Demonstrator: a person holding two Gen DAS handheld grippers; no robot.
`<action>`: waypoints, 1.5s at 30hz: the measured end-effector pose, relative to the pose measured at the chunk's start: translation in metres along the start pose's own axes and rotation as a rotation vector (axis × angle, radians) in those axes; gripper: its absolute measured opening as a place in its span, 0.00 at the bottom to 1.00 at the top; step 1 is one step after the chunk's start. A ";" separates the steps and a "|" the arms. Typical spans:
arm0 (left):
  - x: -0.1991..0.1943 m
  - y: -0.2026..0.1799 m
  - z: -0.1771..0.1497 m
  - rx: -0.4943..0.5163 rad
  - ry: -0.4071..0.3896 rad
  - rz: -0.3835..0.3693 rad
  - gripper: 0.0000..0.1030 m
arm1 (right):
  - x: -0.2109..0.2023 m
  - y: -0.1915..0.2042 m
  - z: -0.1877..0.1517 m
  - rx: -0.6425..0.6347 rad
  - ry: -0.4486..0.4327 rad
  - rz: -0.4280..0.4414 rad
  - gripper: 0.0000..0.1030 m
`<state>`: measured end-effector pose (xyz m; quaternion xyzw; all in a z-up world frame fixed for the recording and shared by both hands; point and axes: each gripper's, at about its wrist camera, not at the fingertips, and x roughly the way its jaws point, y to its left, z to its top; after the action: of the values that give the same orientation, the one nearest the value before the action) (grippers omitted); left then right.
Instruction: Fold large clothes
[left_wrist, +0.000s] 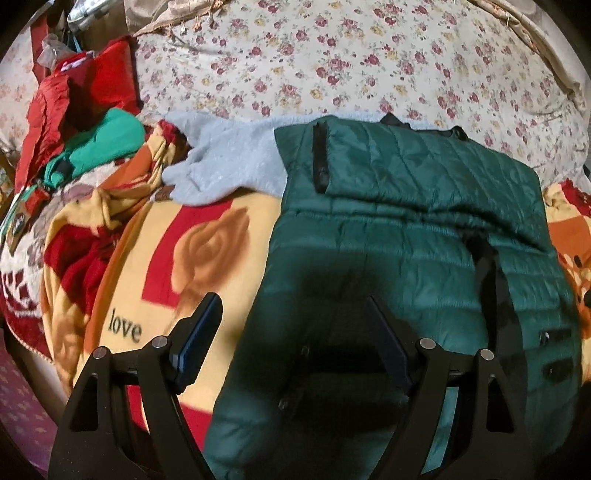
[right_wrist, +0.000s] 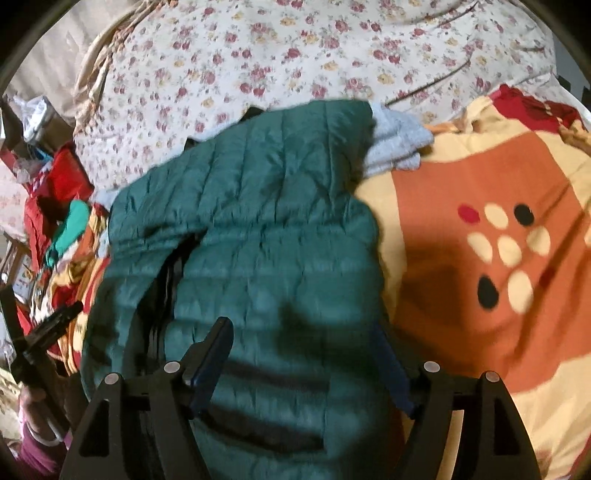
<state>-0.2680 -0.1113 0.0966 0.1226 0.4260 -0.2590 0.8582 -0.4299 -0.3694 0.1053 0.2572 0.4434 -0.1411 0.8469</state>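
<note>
A dark green quilted jacket (left_wrist: 424, 221) lies folded on a patterned blanket (left_wrist: 207, 243), with a sleeve laid across its upper half and black zips showing. My left gripper (left_wrist: 293, 325) hovers open over the jacket's near left part, and nothing sits between its blue pads. In the right wrist view the same jacket (right_wrist: 266, 229) fills the middle. My right gripper (right_wrist: 301, 336) hangs open above its near end and grips nothing. The left gripper (right_wrist: 48, 332) shows at that view's left edge, held by a hand in a purple sleeve.
A pale grey fleece garment (left_wrist: 225, 162) lies behind the jacket, partly under it. Red and bright green clothes (left_wrist: 92, 122) are piled at the far left. A floral bedsheet (left_wrist: 332, 62) covers the bed beyond. The orange spotted blanket (right_wrist: 491, 236) spreads to the right.
</note>
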 end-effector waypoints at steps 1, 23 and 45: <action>-0.002 0.002 -0.004 -0.002 0.007 -0.007 0.77 | -0.001 0.000 -0.005 -0.002 0.007 -0.004 0.71; -0.009 0.037 -0.073 -0.012 0.113 -0.009 0.77 | -0.009 0.007 -0.061 -0.011 0.119 -0.018 0.74; 0.008 0.065 -0.104 -0.192 0.288 -0.219 0.79 | -0.003 -0.040 -0.081 0.102 0.292 0.015 0.75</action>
<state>-0.2975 -0.0152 0.0265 0.0289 0.5777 -0.2888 0.7630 -0.5051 -0.3566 0.0564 0.3212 0.5523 -0.1180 0.7602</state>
